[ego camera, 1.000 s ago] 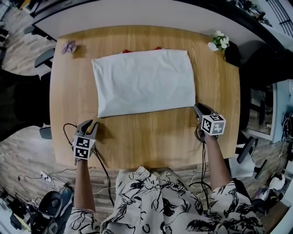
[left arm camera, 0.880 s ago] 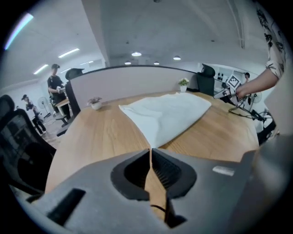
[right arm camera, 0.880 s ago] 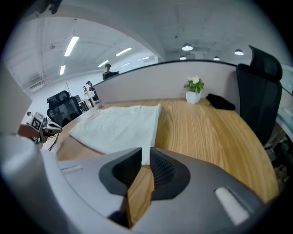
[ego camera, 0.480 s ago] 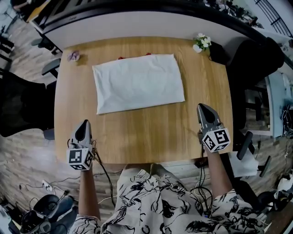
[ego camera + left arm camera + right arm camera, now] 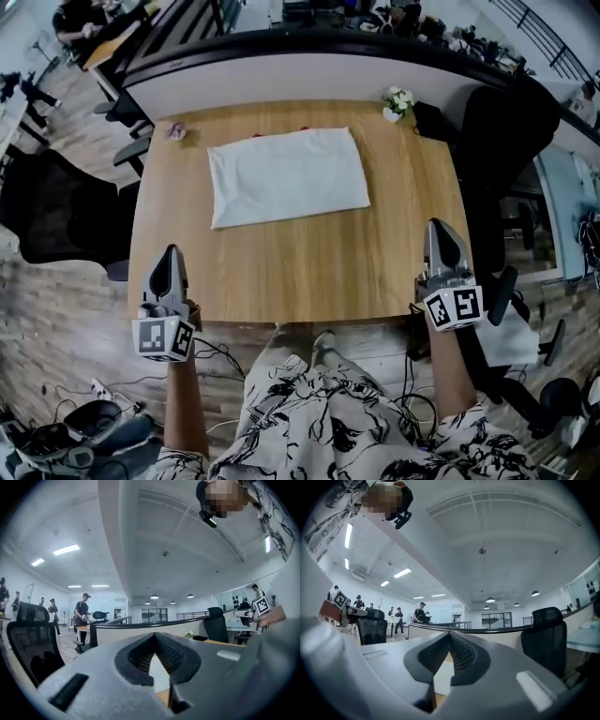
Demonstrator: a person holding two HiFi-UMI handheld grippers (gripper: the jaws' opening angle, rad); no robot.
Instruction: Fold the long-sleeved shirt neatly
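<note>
Your left claw [image 5: 171, 249] is clenched. In the left gripper view its jaws meet at the tips and grasp nothing. It points away from you, over the near left corner of the surface [image 5: 300, 277].

Your right claw [image 5: 437, 226] is likewise clenched and empty. The right gripper view shows its jaws closed tip to tip. It points the same way, over the near right edge of the surface. The two claws are well apart from each other.

The shirt [image 5: 287, 176] is white and folded into a flat rectangle. It lies on the far half of the surface, slightly skewed to the edges and well apart from both claws. Neither claw touches it. Two small red specks [image 5: 302, 127] show at its far edge; what they are cannot be told.

A small bunch of white flowers [image 5: 398, 97] stands at the far right corner. A small purple item [image 5: 175, 131] sits near the far left corner. A black office chair [image 5: 495, 141] stands just beside the right side of the surface.
</note>
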